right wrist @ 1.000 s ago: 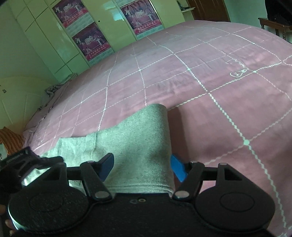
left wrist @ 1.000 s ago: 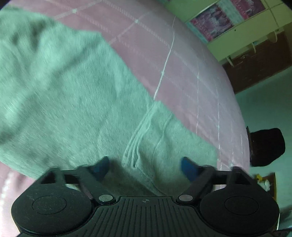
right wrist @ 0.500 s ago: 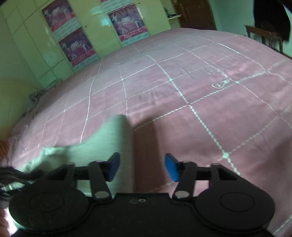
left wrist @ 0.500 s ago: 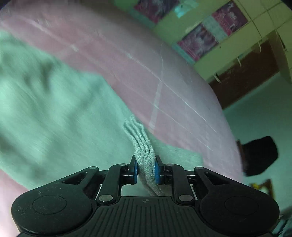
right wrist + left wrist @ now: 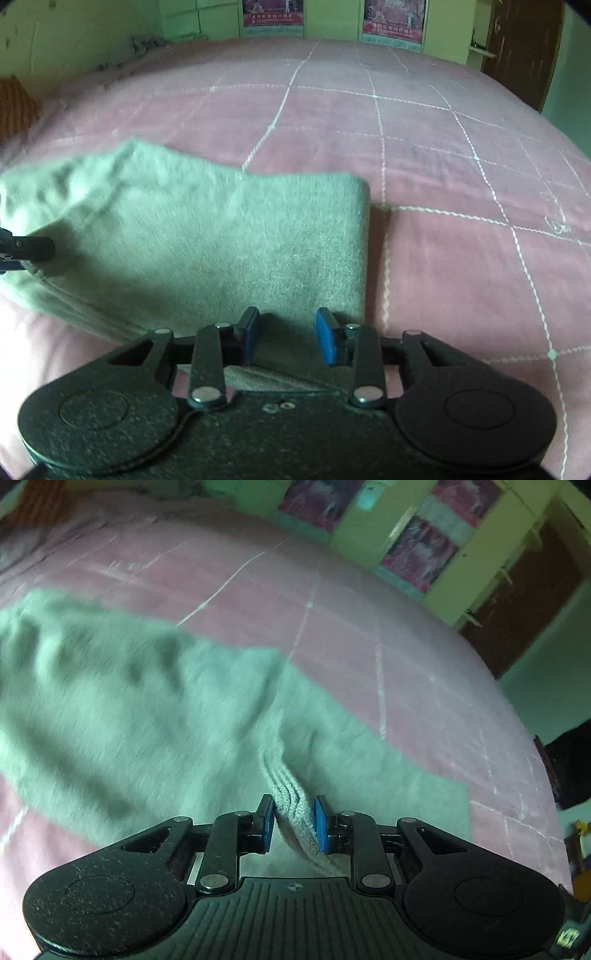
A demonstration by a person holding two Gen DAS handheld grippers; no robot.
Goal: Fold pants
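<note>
Now the pink bed [image 5: 443, 147] carries the grey-green pants [image 5: 221, 236] near its front edge, mid-fold. The left hand-held gripper [image 5: 293, 821] pinches a ribbed hem; the right hand-held gripper [image 5: 288, 339] hovers narrowly parted, empty, needing a grasp next.

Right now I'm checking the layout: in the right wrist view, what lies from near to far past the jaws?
Grey-green knit folded pants → pink bedspread with white grid lines → yellow-green cabinet wall with two pink posters.
</note>
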